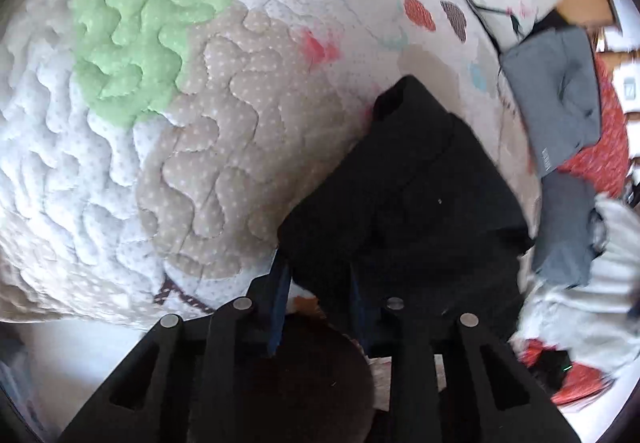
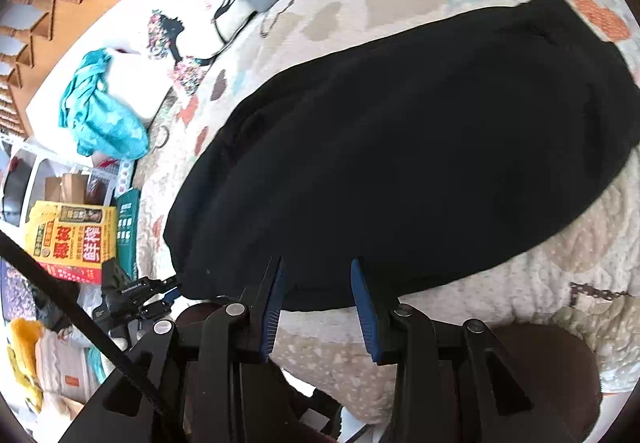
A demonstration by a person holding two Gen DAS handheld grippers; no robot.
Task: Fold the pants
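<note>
Blue-padded fingers of the right hand-held gripper (image 2: 316, 297) stand apart, straddling the near hem of the black pants (image 2: 400, 163) without pinching anything. The left hand-held gripper (image 1: 320, 275) also shows a gap between its fingers, but dark cloth drapes over and between them; whether it actually clamps that cloth I cannot tell.

The pants lie as one long dark oval across the bed (image 2: 540, 303), running from the near edge toward the far right corner, apparently already doubled leg on leg. In the left wrist view the cloth forms a peaked, layered wedge rising away from the fingers.

Risks, as I judge them: the fabric looks soft, matte and thick, so a grip on the top layer alone would peel the legs apart and spoil the fold. The quilt (image 1: 200, 143) is puffy, stitched in wavy ridges with a dotted print, and a low pinch could snag the bedding along with the hem. If the two sides lift unevenly, the long panel would skew and bunch.

Grey folded garments (image 1: 560, 103) sit near the far right edge, beside a printed pillow (image 2: 180, 39); a turquoise cloth (image 2: 100, 107) lies at the left edge.
</note>
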